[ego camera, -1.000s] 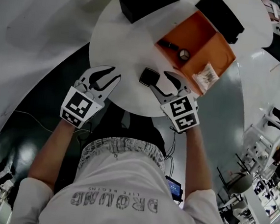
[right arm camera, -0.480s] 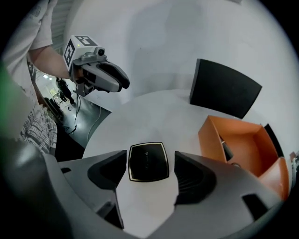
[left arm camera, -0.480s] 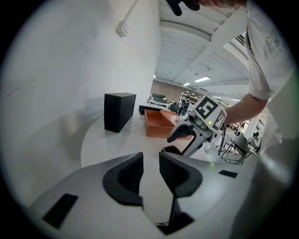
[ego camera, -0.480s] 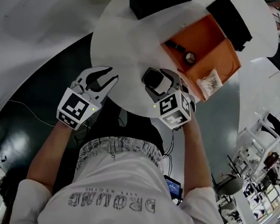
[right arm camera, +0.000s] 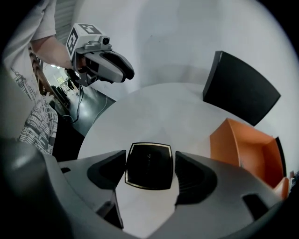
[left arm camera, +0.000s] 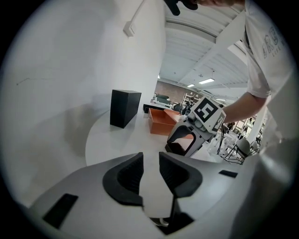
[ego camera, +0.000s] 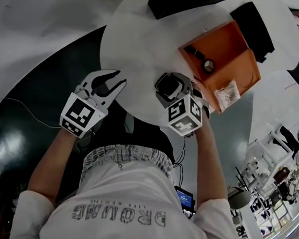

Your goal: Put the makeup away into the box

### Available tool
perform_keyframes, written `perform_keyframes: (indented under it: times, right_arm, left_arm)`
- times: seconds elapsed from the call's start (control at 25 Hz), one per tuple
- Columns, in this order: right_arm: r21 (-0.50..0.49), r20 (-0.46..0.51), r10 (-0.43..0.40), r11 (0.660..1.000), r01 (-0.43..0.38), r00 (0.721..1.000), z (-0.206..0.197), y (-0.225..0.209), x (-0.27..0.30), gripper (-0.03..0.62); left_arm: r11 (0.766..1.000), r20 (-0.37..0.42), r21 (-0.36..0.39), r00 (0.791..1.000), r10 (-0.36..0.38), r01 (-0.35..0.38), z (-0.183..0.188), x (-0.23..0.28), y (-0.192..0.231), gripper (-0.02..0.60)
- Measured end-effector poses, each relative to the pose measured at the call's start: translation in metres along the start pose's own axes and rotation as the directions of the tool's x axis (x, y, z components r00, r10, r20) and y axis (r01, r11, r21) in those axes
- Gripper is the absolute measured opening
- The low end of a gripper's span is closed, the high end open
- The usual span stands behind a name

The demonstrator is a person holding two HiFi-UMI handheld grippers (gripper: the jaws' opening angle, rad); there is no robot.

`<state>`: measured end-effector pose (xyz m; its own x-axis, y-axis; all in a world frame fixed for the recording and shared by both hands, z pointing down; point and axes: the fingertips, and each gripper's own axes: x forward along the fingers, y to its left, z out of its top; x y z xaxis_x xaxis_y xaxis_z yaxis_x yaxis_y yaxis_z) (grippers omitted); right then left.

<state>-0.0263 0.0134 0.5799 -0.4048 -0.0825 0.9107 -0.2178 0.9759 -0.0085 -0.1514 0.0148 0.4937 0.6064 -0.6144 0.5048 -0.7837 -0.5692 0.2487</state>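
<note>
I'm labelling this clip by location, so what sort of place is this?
Probably a large open lab or workshop hall, not a home: a high panelled ceiling with strip lights, chairs standing in the background, and a glossy dark floor around the round white table.

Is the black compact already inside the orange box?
No, the black compact lies on the white table, outside the orange box.

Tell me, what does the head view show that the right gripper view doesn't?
Only the head view looks into the orange box, holding a round item and a packet. Only the right gripper view shows the right gripper, whose jaws have just been opening, straddling the black compact, pads not pressing it. Both show the white table, box, compact and left gripper.
</note>
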Motion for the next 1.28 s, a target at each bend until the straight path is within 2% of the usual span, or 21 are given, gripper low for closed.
perform_keyframes:
  times: [0.36,0.6,0.96,1.28]
  right_arm:
    - [0.023,-0.059,0.019,1.0,-0.017,0.998,-0.007,0.002,0.006,0.347]
    - [-0.005,-0.079,0.009,1.0,-0.01,0.997,-0.008,0.002,0.007,0.346]
    - [0.078,-0.013,-0.017,0.997,0.018,1.0,-0.003,-0.001,-0.007,0.342]
    - [0.17,0.065,-0.12,0.98,0.108,0.991,0.025,-0.014,-0.053,0.342]
  left_arm:
    - [1.0,0.003,-0.008,1.0,0.003,-0.003,-0.003,-0.001,0.005,0.12]
    - [1.0,0.0,0.009,1.0,-0.009,0.009,0.0,0.001,0.002,0.12]
    - [0.999,0.009,0.045,1.0,-0.026,0.025,0.011,-0.003,0.003,0.12]
    - [0.988,0.052,0.127,0.995,-0.091,0.084,0.045,-0.011,-0.003,0.12]
